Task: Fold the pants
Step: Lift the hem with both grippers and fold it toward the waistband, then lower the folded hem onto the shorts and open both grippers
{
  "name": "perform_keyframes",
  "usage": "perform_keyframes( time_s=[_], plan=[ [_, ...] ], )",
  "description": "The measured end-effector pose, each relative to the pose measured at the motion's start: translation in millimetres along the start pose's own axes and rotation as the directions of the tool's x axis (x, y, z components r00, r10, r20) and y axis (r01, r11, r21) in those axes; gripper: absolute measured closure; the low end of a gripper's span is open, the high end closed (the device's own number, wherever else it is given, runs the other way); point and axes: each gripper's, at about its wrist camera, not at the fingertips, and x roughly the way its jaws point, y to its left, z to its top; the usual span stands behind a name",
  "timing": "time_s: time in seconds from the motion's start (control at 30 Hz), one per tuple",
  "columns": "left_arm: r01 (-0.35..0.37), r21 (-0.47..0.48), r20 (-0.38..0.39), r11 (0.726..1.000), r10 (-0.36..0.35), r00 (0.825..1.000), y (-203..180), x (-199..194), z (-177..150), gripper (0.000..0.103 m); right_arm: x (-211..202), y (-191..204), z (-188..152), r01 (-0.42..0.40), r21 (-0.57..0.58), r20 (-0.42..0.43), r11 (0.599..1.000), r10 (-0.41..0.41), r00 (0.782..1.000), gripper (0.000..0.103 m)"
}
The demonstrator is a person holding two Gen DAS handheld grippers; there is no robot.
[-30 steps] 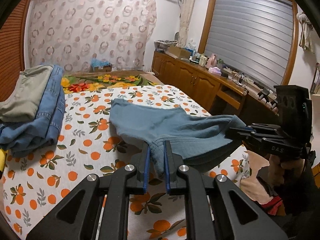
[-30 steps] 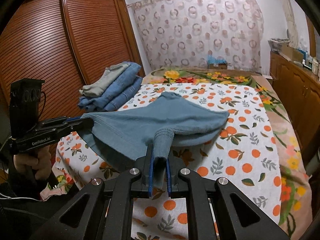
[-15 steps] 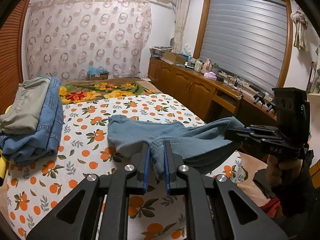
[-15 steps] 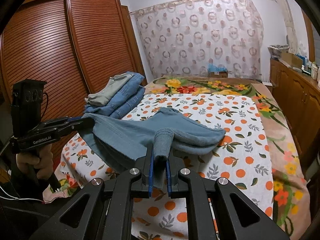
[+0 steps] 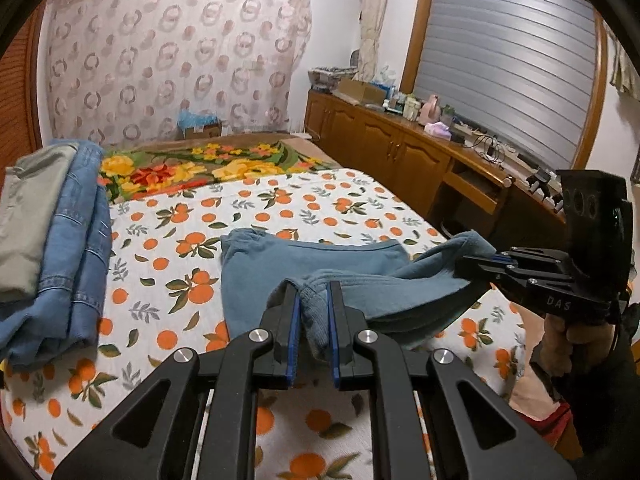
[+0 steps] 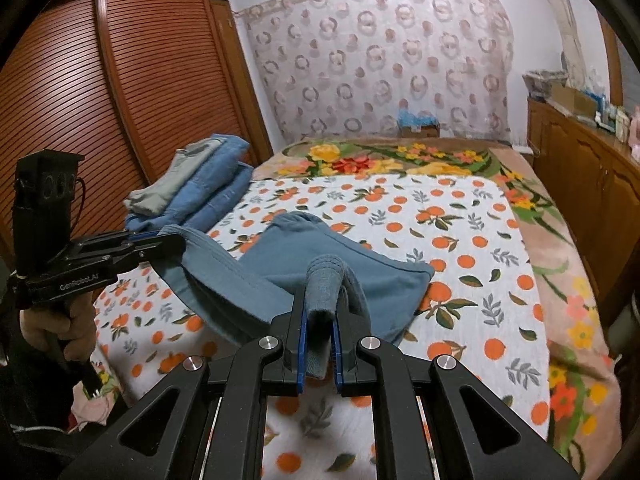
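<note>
Grey-blue pants (image 5: 320, 264) lie partly on the orange-print bed cover (image 5: 248, 208), with the near edge lifted. My left gripper (image 5: 313, 300) is shut on one corner of that edge. My right gripper (image 6: 320, 300) is shut on the other corner, a bunched ribbed band. In the left wrist view the right gripper (image 5: 476, 266) shows at the right, holding cloth. In the right wrist view the left gripper (image 6: 168, 242) shows at the left, holding cloth. The pants (image 6: 328, 256) sag between the two grippers, their far part resting on the bed.
A stack of folded jeans and grey-green trousers (image 5: 52, 216) sits on the bed's left side, also in the right wrist view (image 6: 192, 196). A wooden cabinet counter (image 5: 420, 160) runs along the right. A slatted wardrobe (image 6: 120, 100) stands at the left.
Both grippers have carried the held edge forward over the bed and lowered it. The pants now lie shorter, doubled over themselves. Both grips are unchanged.
</note>
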Motion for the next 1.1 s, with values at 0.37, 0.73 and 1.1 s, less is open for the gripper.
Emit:
perform_keyframes(
  time_s=[0.37,0.73,1.1],
  plan=[
    [-0.005,-0.012,-0.051,1.000,0.004,0.999,16.4,39.3,19.0,0.090,45.7,-18.0,22.6,0.001,0.037,-0.042,0.999,0.001,0.999,0.093],
    [0.004,-0.026,-0.054,1.000,-0.005,0.999,32.3,67.0,43.1,0.090,71.3,-32.9,38.9,0.018,0.052,-0.031,0.998,-0.017,0.999,0.093],
    [-0.042,-0.049,-0.111,0.998,0.037,0.993,46.7,92.0,37.3,0.075,90.1,-41.5,43.8,0.035,0.068,-0.079,0.997,-0.030,0.996,0.089]
  ],
)
